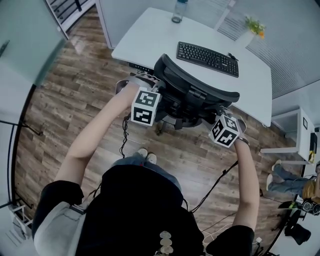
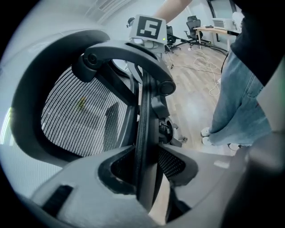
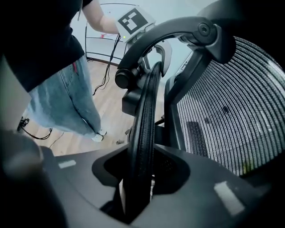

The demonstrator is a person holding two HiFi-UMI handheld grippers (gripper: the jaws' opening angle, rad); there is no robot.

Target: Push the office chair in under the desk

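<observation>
The black mesh office chair [image 1: 192, 90] stands with its back towards me and its seat partly under the white desk [image 1: 150, 35]. My left gripper [image 1: 156, 98] is at the left side of the backrest. In the left gripper view its jaws [image 2: 149, 173] are shut on the thin black rim [image 2: 144, 124] of the back frame. My right gripper [image 1: 216, 119] is at the right side. In the right gripper view it [image 3: 140, 173] is shut on the ribbed rim [image 3: 147, 116] there. The mesh back [image 3: 231, 116] fills the space beyond.
On the desk lie a black keyboard [image 1: 207, 58], a bottle [image 1: 178, 11] and a small potted plant [image 1: 252, 27]. Cables [image 1: 215, 185] trail over the wood floor behind me. A white shelf unit [image 1: 295, 135] and a seated person [image 1: 295, 185] are at the right.
</observation>
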